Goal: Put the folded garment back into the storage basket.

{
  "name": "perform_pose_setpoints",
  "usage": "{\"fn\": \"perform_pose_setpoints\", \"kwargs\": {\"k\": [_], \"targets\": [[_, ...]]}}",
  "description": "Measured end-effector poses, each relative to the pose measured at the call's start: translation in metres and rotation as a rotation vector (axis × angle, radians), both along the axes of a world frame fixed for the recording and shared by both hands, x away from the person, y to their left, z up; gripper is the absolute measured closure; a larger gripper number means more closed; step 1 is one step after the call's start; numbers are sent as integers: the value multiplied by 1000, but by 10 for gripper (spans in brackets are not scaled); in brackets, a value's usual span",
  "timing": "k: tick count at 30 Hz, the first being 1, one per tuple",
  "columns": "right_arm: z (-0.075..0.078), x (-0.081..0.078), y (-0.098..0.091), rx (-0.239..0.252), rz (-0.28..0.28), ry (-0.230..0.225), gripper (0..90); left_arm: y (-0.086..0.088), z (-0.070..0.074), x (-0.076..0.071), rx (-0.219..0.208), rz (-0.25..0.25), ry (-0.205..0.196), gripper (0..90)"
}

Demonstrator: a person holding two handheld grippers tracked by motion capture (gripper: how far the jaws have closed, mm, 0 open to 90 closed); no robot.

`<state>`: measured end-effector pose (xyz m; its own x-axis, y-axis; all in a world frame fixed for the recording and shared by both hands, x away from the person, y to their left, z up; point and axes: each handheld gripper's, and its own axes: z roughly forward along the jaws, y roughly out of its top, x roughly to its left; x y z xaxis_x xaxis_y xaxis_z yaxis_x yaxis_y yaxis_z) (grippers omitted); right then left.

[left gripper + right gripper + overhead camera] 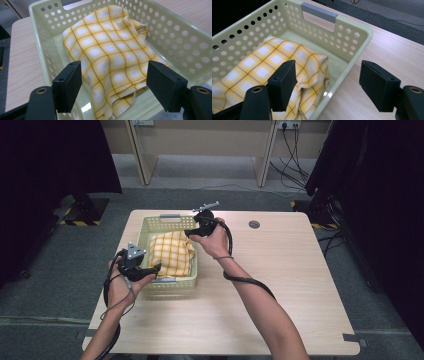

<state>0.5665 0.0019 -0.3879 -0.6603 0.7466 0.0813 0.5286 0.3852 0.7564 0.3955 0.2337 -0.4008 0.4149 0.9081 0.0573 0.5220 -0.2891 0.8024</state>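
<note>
High view: both hands hover over the basket [145, 227], left claw [156, 268] and right claw [189, 233] apart.

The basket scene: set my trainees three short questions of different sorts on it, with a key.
1. True or false: the yellow checked cloth lies inside the pale green basket.
2. What does the right gripper hold? A the cloth, B the basket's rim, C nothing.
3. Fill in: the jaws of the left gripper stand ____.

Key: 1 true; 2 C; 3 open.
</note>
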Motion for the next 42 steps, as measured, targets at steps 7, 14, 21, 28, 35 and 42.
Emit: {"fn": "perform_pose_setpoints", "kwargs": {"k": [7,14,21,28,35,42], "targets": [[-3,-9,-22,28,-17,-5,254,0,-4,-8,-45,-8,-37,259],[-7,-18,-43,31,-32,-9,229,1,-9,-16,-71,-12,-63,236],[-9,-28,-59,24,-44,-23,218,2,-13,-24,-77,-12,-86,236],[-11,-38,-73,27,-58,-42,215,1,-15,-29,-86,-12,-103,233],[-12,-48,-89,27,-68,-58,215,2,-15,-37,-95,-16,-122,232],[-14,-59,-102,23,-71,-65,212,5,-19,-42,-112,-16,-148,232]]}}
